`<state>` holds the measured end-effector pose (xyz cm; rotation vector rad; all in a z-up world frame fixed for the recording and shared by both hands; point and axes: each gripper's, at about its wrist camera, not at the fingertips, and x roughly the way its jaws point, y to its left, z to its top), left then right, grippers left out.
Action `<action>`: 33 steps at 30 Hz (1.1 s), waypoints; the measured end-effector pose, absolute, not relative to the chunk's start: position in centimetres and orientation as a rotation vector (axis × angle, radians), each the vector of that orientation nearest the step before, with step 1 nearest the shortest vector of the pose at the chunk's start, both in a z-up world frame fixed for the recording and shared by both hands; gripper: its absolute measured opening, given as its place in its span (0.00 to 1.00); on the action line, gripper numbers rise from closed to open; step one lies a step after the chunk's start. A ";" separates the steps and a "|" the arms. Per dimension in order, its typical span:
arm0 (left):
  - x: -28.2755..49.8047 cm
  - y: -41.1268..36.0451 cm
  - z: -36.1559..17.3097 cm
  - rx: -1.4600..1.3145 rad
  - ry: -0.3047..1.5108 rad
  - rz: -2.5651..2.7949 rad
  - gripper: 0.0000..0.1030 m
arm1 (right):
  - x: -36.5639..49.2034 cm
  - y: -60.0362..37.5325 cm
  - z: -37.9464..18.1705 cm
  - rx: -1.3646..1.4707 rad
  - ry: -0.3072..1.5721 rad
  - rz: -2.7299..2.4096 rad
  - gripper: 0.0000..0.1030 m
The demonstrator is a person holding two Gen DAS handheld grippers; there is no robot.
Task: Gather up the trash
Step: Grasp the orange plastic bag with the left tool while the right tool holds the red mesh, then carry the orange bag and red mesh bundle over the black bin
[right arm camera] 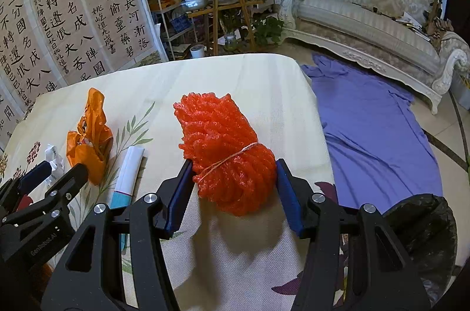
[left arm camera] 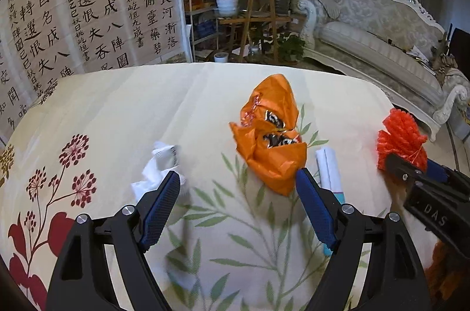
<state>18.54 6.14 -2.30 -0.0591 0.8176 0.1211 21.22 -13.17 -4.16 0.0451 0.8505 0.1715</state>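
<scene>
Floral tablecloth [left arm camera: 123, 111] bearing four pieces of trash, viewed along both hand-held grippers. Right gripper [right arm camera: 233, 167] clamped on the near, tied end of the red foam-net bundle [right arm camera: 223, 146], pads pressed against its two flanks, string binding just ahead of the fingertips; bundle's long axis running straight away from the gripper, far end toward the table's back edge. Black-lined bin [right arm camera: 423, 225] close on the right, below the table's edge, nearer this hand than the other; probable next move a lift and a swing rightward over that rim.

Left gripper [left arm camera: 238, 178] spread wide, nothing between the pads, poised low above the cloth. Crumpled white paper [left arm camera: 158, 167] touching or just behind the left fingertip; orange plastic bag [left arm camera: 271, 140] directly ahead and slightly right, its near corner beside the right fingertip, long axis pointing away toward the far edge. Rolled white tube with teal end [left arm camera: 329, 170] lying just right of the bag, roughly parallel to it, partly hidden behind the right finger. All three nearer the left hand. Bundle seen again at far right [left arm camera: 401, 140], pinched by the other tool.

Purple sheet [right arm camera: 376, 129] on the floor beyond the table.
</scene>
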 end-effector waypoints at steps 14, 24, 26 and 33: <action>20.0 4.5 -2.4 -0.027 0.812 0.130 0.76 | 21.2 -13.4 -4.1 0.046 0.852 0.172 0.52; 19.8 4.5 -3.0 -0.041 0.849 0.074 0.32 | 21.2 -13.4 -4.1 0.044 0.853 0.172 0.52; 19.6 4.5 -2.9 -0.041 0.848 0.066 0.31 | 21.1 -13.5 -4.2 0.042 0.852 0.170 0.52; 17.7 4.3 -2.4 -0.044 0.832 0.049 0.31 | 20.3 -13.4 -4.6 0.026 0.838 0.155 0.52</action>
